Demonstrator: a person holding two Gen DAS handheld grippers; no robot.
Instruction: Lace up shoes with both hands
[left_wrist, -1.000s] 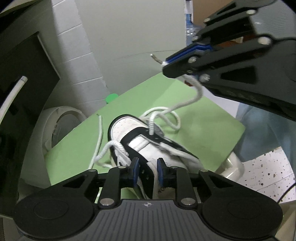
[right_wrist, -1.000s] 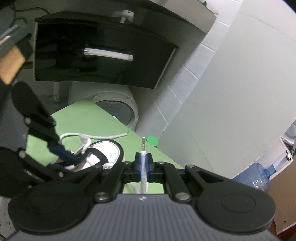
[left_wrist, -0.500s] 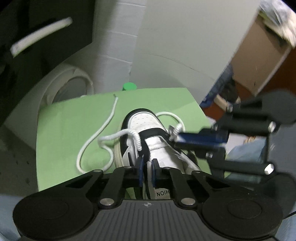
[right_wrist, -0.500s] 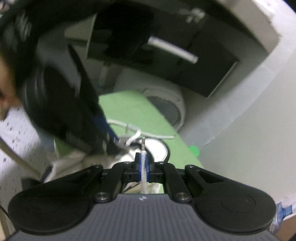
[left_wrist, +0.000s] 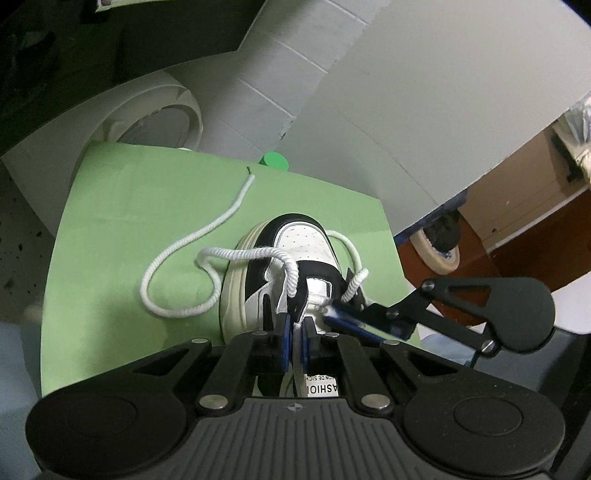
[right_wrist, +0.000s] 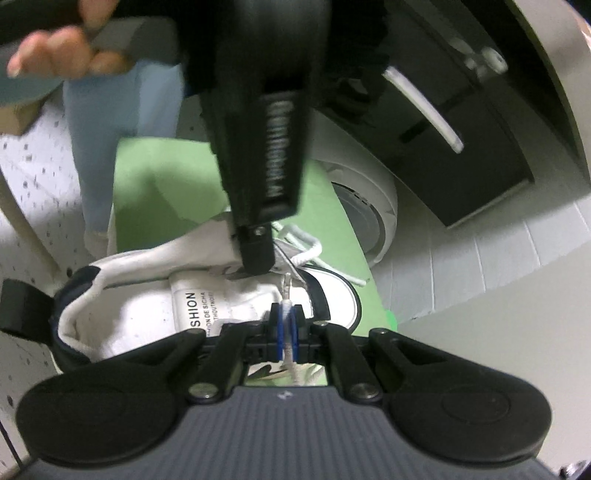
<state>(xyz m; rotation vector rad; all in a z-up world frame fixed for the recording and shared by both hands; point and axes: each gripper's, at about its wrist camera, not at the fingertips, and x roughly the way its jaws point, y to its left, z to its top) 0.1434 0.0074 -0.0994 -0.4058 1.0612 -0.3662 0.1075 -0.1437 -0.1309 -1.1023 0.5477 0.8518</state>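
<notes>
While the shoe (left_wrist: 291, 266) sits on the green surface (left_wrist: 122, 221), left gripper (left_wrist: 294, 332) jaws have just closed on its edge; right gripper (right_wrist: 286, 325) jaws pinch the lace (right_wrist: 287, 291) tip.

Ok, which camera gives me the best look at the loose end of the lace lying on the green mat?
The left wrist view. There the loose lace end runs unobstructed across the green mat from its tip, looping back to the shoe. In the right wrist view the left gripper blocks most of that side; only a short bit of lace shows past the toe.
</notes>
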